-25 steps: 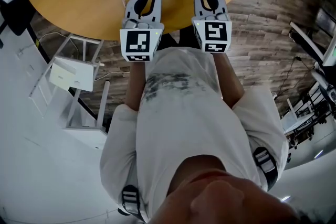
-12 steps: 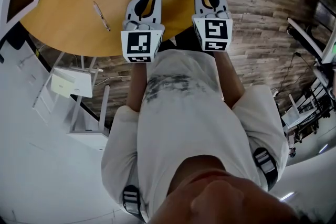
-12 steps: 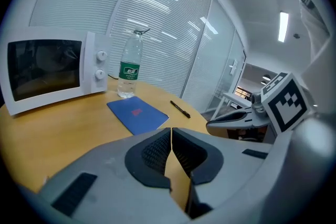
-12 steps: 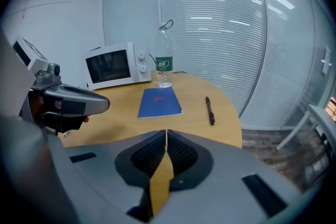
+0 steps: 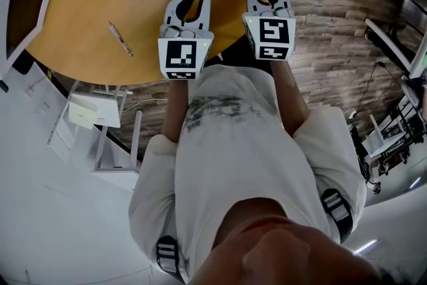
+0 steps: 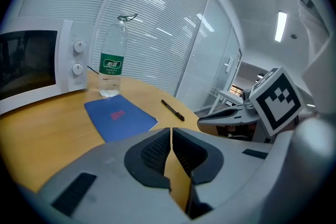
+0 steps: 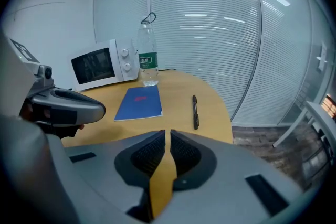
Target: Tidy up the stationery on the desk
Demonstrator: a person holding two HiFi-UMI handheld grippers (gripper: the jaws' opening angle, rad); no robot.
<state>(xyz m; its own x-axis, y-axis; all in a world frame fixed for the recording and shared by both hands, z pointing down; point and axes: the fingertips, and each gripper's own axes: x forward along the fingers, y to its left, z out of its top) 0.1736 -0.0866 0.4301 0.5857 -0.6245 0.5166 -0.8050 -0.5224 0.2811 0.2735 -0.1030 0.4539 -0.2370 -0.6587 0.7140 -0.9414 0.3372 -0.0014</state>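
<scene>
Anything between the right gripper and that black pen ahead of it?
Nothing. The right gripper view shows only bare tabletop between the shut right gripper and the black pen.

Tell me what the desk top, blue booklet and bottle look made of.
Desk top: probably wood-look laminate or veneer; uniform tan, low satin sheen.
Blue booklet: paper or card cover; matte, thin, lies flat.
Bottle: likely clear plastic; see-through wall, glossy highlights, green label that could be paper or film.
</scene>
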